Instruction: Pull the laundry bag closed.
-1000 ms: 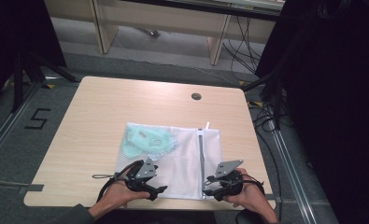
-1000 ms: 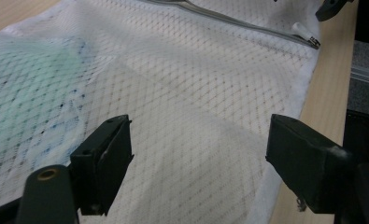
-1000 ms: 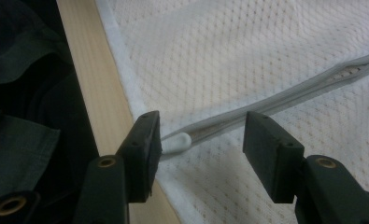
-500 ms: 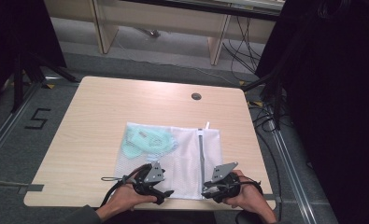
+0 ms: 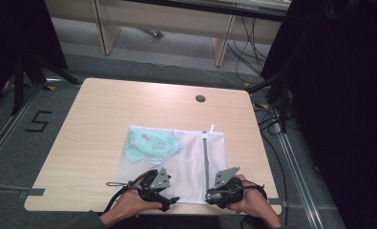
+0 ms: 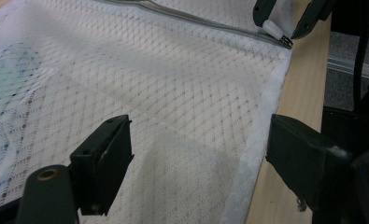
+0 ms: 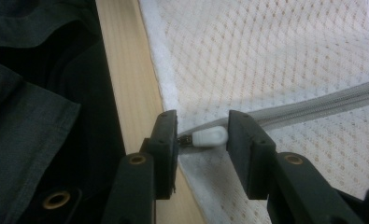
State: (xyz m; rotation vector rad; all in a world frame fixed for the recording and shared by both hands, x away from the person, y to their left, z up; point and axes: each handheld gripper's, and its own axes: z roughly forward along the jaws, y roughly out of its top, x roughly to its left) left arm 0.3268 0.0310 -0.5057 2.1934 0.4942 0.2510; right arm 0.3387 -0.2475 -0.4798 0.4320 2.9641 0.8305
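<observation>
The white mesh laundry bag [image 5: 176, 162] lies flat in the lower centre of the high view, a pale green garment [image 5: 150, 143] inside its upper left part, its zipper [image 5: 206, 162] running down toward the near table edge. Over the last second both hands have drawn back toward the bottom of the frame. The right gripper [image 7: 202, 135] now brackets the white zipper pull [image 7: 209, 136] at the bag's near corner, jaws narrowly apart, not yet clamped. The left gripper [image 6: 198, 144] hovers wide open over the mesh near the hem. Judging from this, the zipper is about to be worked.
</observation>
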